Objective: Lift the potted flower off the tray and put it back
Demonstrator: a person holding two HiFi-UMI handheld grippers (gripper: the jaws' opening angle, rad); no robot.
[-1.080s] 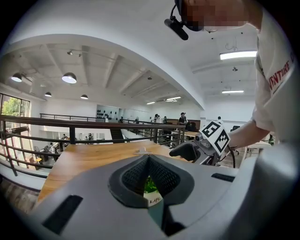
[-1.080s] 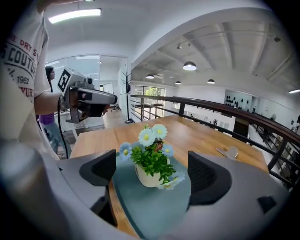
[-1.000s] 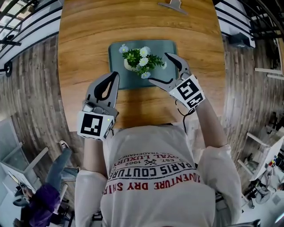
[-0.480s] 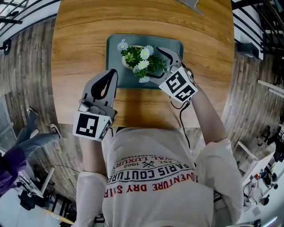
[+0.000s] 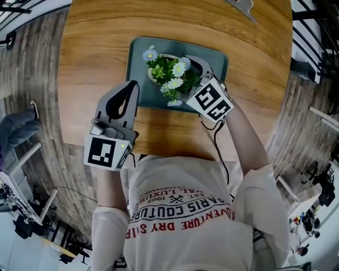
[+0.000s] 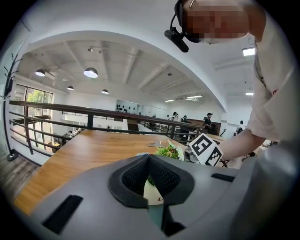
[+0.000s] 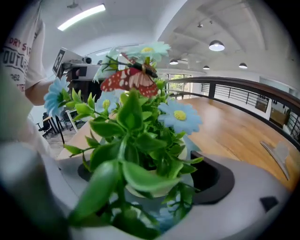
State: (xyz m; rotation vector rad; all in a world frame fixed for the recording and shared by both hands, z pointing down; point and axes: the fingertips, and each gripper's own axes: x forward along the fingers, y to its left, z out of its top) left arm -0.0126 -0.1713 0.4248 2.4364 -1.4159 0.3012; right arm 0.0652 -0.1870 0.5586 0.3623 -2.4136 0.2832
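A white pot of green leaves with white and pale blue flowers [image 5: 170, 74] stands on the teal tray [image 5: 139, 59] on the wooden table [image 5: 90, 47]. My right gripper [image 5: 179, 75] is open, its jaws reaching round either side of the pot; the near finger is hidden under the flowers. In the right gripper view the potted flower [image 7: 140, 140] fills the space between the jaws of that gripper [image 7: 150, 180], and a red butterfly ornament [image 7: 129, 78] sits on top. My left gripper [image 5: 134, 86] is shut and empty at the tray's front left edge. Its view shows the pot [image 6: 153, 192] beyond the left gripper [image 6: 149, 158].
A flat metal piece [image 5: 244, 7] lies at the table's far edge. The table's near edge runs just in front of the person's body. Wooden floor and railings surround the table on both sides.
The right gripper has moved left from beside the plant and now has its jaws around the pot. The left gripper has hardly moved. The pot still stands on the tray.
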